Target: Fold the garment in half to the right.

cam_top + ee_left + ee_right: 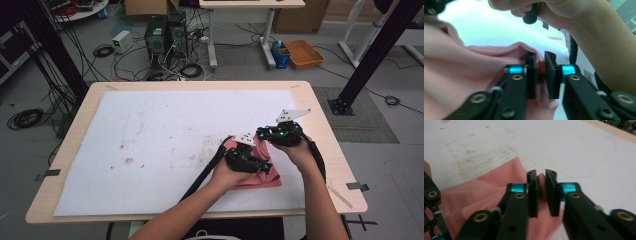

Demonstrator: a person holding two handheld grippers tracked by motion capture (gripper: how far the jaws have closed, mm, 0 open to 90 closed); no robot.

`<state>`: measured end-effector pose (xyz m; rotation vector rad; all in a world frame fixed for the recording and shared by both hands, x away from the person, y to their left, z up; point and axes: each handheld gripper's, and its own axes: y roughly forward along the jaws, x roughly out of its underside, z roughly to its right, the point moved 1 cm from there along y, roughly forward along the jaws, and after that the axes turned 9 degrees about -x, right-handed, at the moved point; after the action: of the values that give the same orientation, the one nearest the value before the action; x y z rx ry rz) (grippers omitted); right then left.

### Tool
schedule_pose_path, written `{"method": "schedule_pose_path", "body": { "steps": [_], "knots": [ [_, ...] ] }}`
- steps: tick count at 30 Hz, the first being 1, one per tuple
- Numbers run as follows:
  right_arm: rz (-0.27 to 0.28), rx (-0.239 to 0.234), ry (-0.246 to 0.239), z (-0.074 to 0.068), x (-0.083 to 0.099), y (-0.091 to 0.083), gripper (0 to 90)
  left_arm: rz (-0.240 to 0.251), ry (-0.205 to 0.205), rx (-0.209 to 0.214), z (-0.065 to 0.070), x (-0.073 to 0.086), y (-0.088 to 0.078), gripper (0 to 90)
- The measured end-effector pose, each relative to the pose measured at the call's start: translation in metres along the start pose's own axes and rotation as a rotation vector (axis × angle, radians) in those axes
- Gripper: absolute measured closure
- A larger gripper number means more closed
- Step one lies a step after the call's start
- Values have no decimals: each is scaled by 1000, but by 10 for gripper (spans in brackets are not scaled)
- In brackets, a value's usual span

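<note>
A pink cloth (261,178) lies crumpled on the white mat (165,125) at the right of the table. Both hand-held grippers are down on it, close together. My left gripper (263,165) sits over the cloth's middle. In the left gripper view the cloth (459,75) bulges at the left, and a dark red fold of it sits in the narrow gap of that gripper (541,68), whose jaws stand slightly apart. My right gripper (261,135) is at the cloth's far edge. In the right gripper view its jaws (541,188) are parted a little over the cloth (481,192), with cloth slack between them.
The wooden table (322,125) carries the stained white mat. The person's right hand (584,27) looms close above the left gripper. On the floor beyond stand computer towers (162,35), cables, and an orange tray (303,53). Black frame posts rise at both sides.
</note>
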<state>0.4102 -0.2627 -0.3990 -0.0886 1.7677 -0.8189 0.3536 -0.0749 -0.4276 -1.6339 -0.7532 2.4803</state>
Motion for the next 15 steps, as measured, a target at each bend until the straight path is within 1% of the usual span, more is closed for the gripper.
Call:
{"method": "schedule_pose_path", "body": {
  "steps": [1, 3, 4, 6, 7, 8, 10, 13, 15],
  "knots": [
    [5, 9, 17, 3, 1, -2, 649, 8, 16, -25, 1, 0, -1, 615],
    [30, 42, 58, 7, 2, -6, 503, 15, 52, -89, 2, 0, -8, 480],
    [50, 59, 68, 7, 2, -9, 477, 21, 51, -102, 2, 1, -11, 430],
    [62, 64, 62, 7, 0, -9, 454, 36, 57, -123, -1, 2, -25, 424],
    [58, 70, 58, 7, -1, -7, 434, 40, 60, -143, -3, 4, -32, 408],
    [44, 70, 63, 6, -2, -6, 422, 39, 68, -164, -4, 5, -37, 392],
    [31, 66, 56, 4, -4, -2, 416, 44, 77, -204, -8, 10, -52, 380],
    [11, 62, 41, -1, -9, 6, 404, 47, 75, -260, -16, 20, -78, 366],
    [-3, 52, 21, -5, -12, 13, 407, 52, 55, -291, -22, 28, -95, 366]
  ]
}}
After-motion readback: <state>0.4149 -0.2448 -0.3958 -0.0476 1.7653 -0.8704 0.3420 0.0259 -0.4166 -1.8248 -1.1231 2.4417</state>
